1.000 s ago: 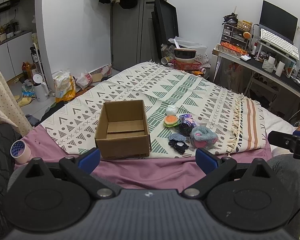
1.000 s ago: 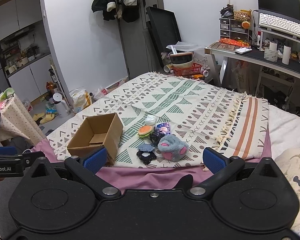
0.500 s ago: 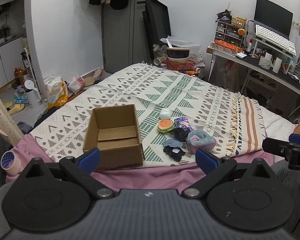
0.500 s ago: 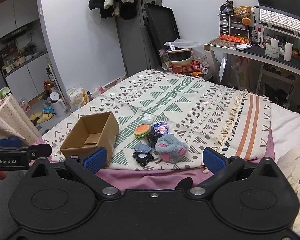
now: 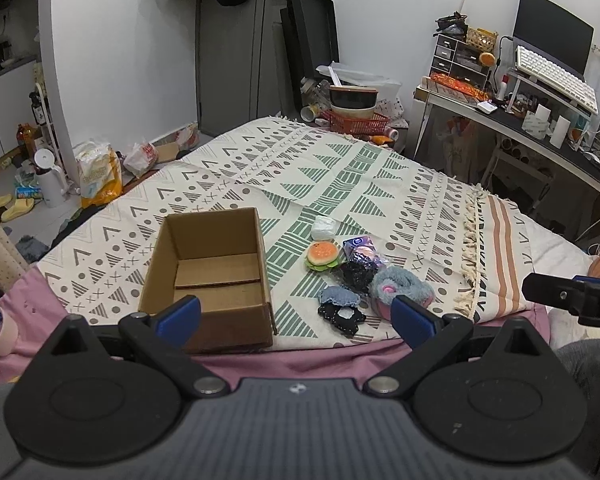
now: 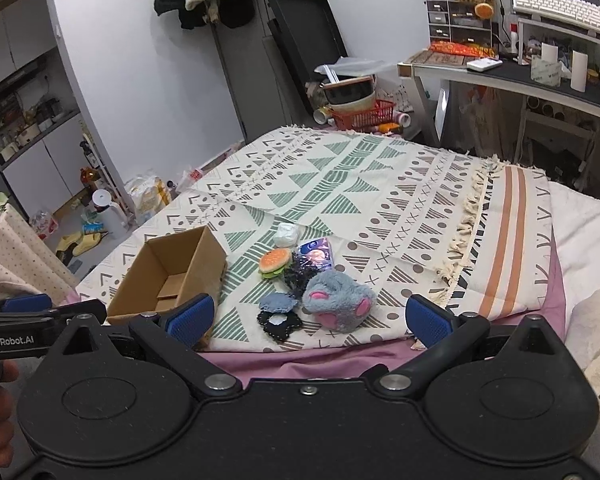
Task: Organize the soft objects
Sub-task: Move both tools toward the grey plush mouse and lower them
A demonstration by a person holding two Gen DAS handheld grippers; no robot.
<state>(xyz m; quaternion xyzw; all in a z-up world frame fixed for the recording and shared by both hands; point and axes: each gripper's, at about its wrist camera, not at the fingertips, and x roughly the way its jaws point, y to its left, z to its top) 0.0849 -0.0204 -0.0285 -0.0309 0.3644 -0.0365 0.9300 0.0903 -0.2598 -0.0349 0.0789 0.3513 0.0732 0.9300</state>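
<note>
i hold both claws spread wide and empty, left gripper (image 5: 296,316) facing the cardboard box (image 5: 210,272), right gripper (image 6: 308,318) facing the soft toys (image 6: 306,280) (heaped just beside it), presumably for short transfers.

the left blue fingers (image 5: 179,318) cover the cardboard box's (image 5: 208,268) near corner; its outer front is partly hidden.

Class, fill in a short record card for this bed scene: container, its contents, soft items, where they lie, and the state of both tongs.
container: cardboard box, open top
contents: nothing visible inside
soft items: burger toy, grey paw plush, denim-and-black piece, white bundle
location: clustered on the patterned blanket, beside the box
left tongs: open, holding nothing
right tongs: open, holding nothing
</note>
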